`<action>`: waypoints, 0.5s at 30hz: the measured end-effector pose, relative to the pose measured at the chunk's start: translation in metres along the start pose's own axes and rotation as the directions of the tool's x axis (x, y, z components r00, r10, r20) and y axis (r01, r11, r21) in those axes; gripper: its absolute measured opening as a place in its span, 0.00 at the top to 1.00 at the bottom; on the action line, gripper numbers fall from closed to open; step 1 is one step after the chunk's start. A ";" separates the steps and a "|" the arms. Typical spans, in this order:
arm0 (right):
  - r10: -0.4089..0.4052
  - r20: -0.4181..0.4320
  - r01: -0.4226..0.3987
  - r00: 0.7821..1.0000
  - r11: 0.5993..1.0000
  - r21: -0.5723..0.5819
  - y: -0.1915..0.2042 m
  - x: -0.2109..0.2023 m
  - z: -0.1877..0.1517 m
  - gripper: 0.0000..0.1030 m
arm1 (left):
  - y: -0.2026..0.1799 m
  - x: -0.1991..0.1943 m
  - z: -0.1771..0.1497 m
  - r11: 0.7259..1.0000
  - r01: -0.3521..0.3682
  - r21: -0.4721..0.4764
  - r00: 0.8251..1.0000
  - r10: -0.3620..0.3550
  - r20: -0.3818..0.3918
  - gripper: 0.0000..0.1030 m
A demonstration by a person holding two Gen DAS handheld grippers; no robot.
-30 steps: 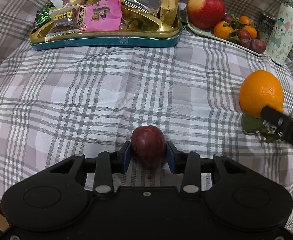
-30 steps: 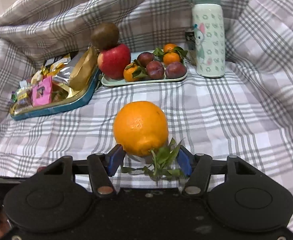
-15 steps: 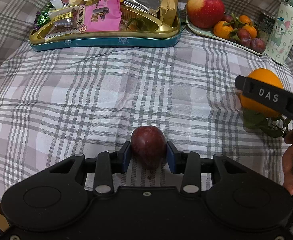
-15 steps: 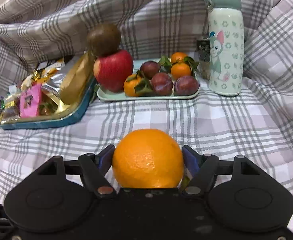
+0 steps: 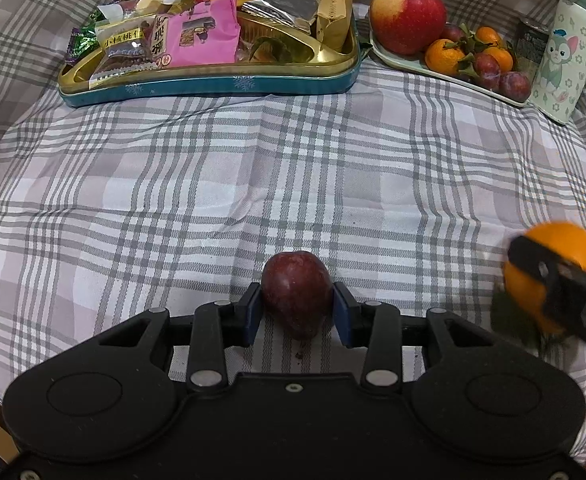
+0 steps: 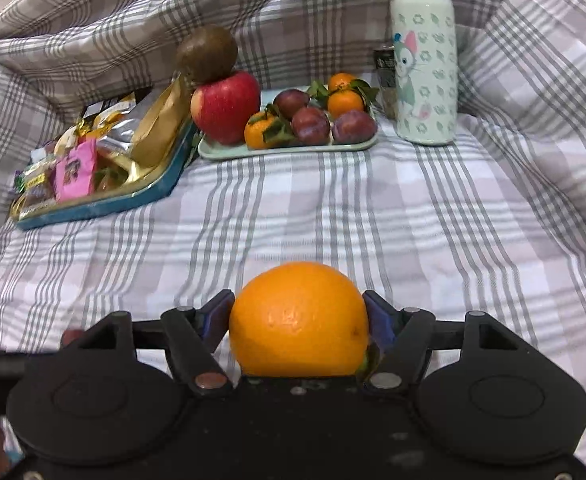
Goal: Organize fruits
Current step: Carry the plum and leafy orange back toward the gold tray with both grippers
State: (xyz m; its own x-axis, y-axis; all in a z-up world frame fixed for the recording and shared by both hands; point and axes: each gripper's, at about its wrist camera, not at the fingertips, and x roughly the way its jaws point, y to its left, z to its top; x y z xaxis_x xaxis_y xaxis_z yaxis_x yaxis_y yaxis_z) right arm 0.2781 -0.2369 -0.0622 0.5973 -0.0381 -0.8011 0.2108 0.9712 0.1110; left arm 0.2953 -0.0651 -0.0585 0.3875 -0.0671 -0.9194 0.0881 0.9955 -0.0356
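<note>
Dark red plum (image 5: 296,295) and orange (image 6: 299,320) sit between jaws.

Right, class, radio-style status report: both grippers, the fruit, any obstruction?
Left gripper shut on plum. Right gripper shut on orange. Fruit tray ahead, crowded. Cloth between bare.

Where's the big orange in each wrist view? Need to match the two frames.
Left wrist: big orange at the right edge, lower half, partly behind the right gripper's black finger.
Right wrist: big orange bottom centre, clamped in the right gripper.
Shared landmark: red apple with a brown fruit on top.
</note>
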 end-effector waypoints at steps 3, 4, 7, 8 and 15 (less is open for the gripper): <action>-0.015 0.010 0.015 1.000 1.000 -0.017 0.003 -0.015 -0.011 0.30 | 0.000 0.000 0.000 1.000 -0.003 0.001 1.000 0.003 0.000 0.52; -0.017 0.018 0.017 1.000 1.000 -0.024 0.004 -0.019 -0.014 0.31 | 0.000 0.000 0.000 1.000 -0.003 0.001 1.000 0.003 -0.001 0.52; -0.027 0.040 0.028 0.999 0.999 -0.040 0.009 -0.027 -0.017 0.31 | 0.001 0.000 0.001 1.000 -0.001 0.002 1.000 0.001 -0.005 0.52; -0.031 0.044 0.033 0.999 0.999 -0.038 0.009 -0.028 -0.018 0.31 | 0.001 -0.001 0.001 1.000 -0.001 0.003 1.000 0.001 -0.006 0.52; -0.046 0.051 0.047 0.998 0.999 -0.018 0.008 -0.024 -0.017 0.30 | -0.001 -0.001 0.001 1.000 -0.007 0.012 1.000 0.007 -0.003 0.52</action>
State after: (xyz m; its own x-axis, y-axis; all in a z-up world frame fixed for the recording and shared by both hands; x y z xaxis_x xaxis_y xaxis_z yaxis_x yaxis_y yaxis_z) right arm 0.2520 -0.2246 -0.0526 0.6257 -0.0949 -0.7743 0.2247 0.9724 0.0624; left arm 0.2963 -0.0657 -0.0573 0.3856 -0.0595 -0.9207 0.0958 0.9951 -0.0242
